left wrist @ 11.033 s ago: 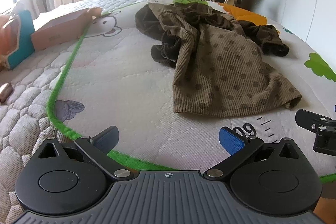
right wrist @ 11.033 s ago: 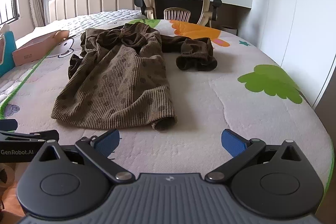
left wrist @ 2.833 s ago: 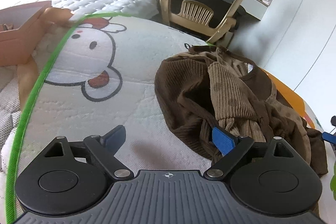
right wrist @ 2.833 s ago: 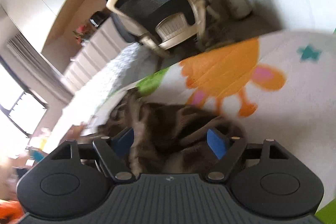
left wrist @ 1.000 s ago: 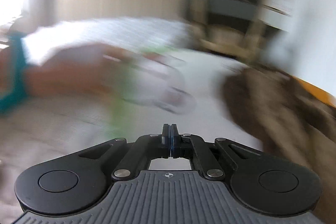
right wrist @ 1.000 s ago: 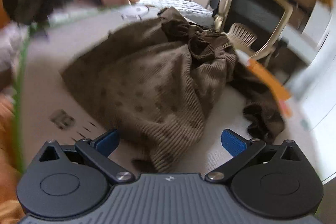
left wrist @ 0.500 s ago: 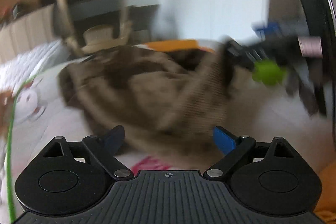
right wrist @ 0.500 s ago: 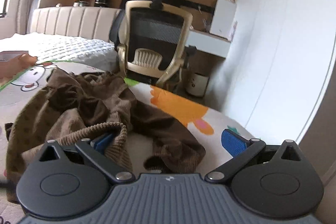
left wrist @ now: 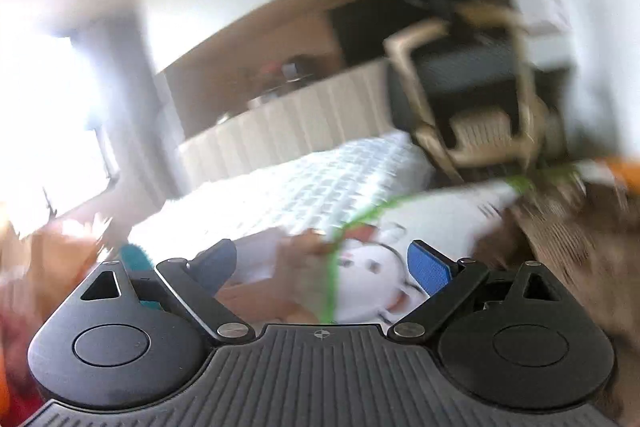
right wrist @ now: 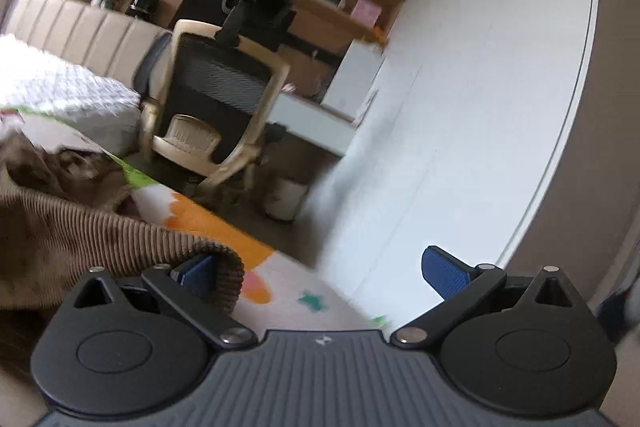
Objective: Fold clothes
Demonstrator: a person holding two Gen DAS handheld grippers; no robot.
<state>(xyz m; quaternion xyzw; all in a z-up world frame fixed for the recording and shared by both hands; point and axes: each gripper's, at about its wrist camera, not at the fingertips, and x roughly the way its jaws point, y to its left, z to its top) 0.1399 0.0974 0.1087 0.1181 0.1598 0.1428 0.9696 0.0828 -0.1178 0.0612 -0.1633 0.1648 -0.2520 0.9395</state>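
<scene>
A brown ribbed dotted garment (right wrist: 80,227) lies heaped on the printed mat (right wrist: 280,275). In the right wrist view its ribbed hem drapes over my left fingertip (right wrist: 196,273), while my right gripper (right wrist: 316,271) stands open and tilted up toward the room. The left wrist view is blurred: my left gripper (left wrist: 322,261) is open with nothing between its fingers, above the mat's cartoon rabbit print (left wrist: 380,267). The garment (left wrist: 572,239) shows as a brown smear at the right edge there.
A beige and black office chair (right wrist: 216,99) stands past the mat's far edge, with a desk (right wrist: 312,123) and a small bin (right wrist: 286,201) beside it. A white quilted bed (left wrist: 320,183) with a padded headboard lies behind. A pink box (left wrist: 56,251) is at the left.
Both views swung upward and away from the garment. The left gripper turned left toward the rabbit print and the bed. The hem still hangs on the right gripper's left finger.
</scene>
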